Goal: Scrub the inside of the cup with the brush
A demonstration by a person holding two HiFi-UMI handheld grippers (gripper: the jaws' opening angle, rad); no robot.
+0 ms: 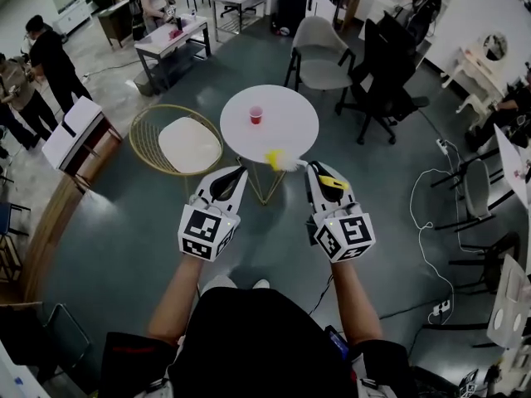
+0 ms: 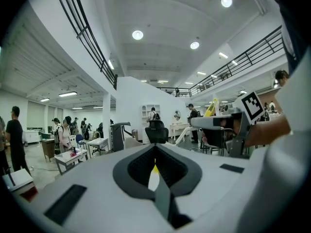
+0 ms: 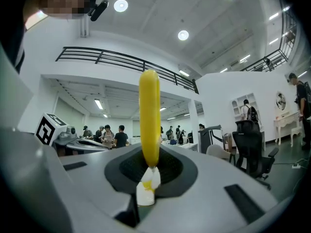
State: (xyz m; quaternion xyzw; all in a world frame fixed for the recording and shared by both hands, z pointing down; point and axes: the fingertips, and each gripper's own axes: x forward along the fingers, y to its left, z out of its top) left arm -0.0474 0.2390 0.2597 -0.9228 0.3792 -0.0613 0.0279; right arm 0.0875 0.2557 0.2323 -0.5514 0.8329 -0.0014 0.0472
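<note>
A small red cup (image 1: 255, 115) stands upright on the round white table (image 1: 290, 131), a good way ahead of both grippers. My right gripper (image 1: 313, 167) is shut on the brush (image 1: 278, 160). Its white bristle head pokes out to the left past the jaw tips, and its yellow handle (image 3: 149, 115) rises from the jaws in the right gripper view. My left gripper (image 1: 241, 171) is shut, level with the right one and apart from it. Nothing clear shows between the left gripper's (image 2: 155, 153) jaws. Both are held in the air, short of the table's near edge.
A gold wire chair with a white cushion (image 1: 189, 143) stands left of the table. A grey chair (image 1: 319, 52) and a black office chair (image 1: 386, 65) are behind it. White cables (image 1: 427, 222) trail on the floor at right. Several people stand at far left.
</note>
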